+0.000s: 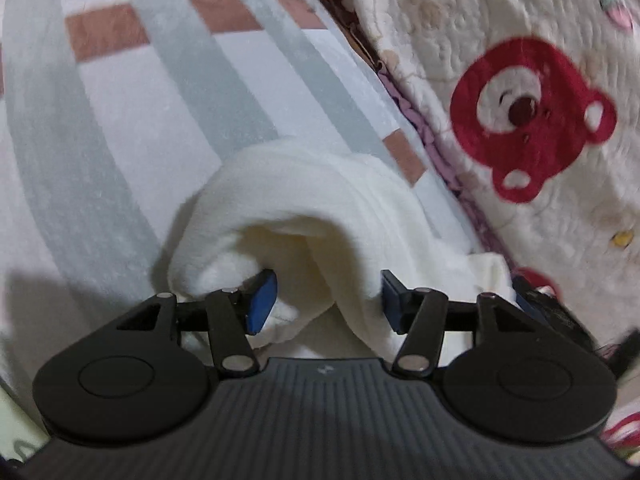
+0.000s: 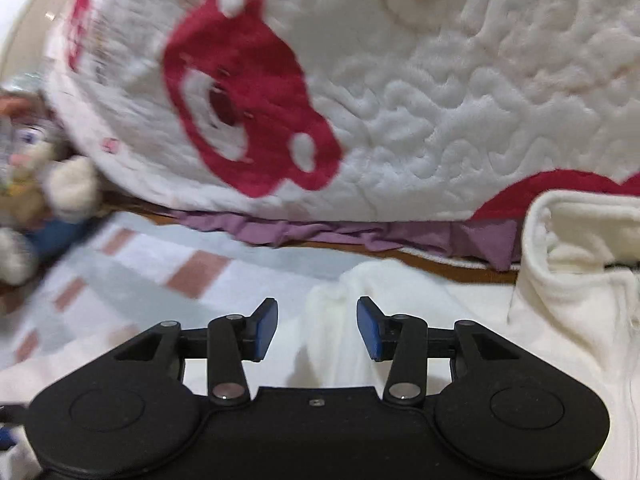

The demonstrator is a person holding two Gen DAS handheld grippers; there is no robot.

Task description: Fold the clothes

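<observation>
Soft, matt cream fleece on the garment [image 1: 304, 200], plush and slightly napped, bunched in thick rolls. Beneath, a checked blanket [image 1: 120, 120] of smooth, flat-piled cloth. Alongside, a quilted bedspread [image 2: 460, 80], puckered and stitched in wavy relief, printed with a red bear [image 2: 248, 92] and edged in crumpled purple fabric. Matt black plastic on the left gripper [image 1: 326, 298] and right gripper [image 2: 317, 328], ribbed on the left body, with dull silver metal pivot pins and matt blue rubbery pads [image 2: 266, 330]. Fuzzy pile on a stuffed toy [image 2: 44, 200].
</observation>
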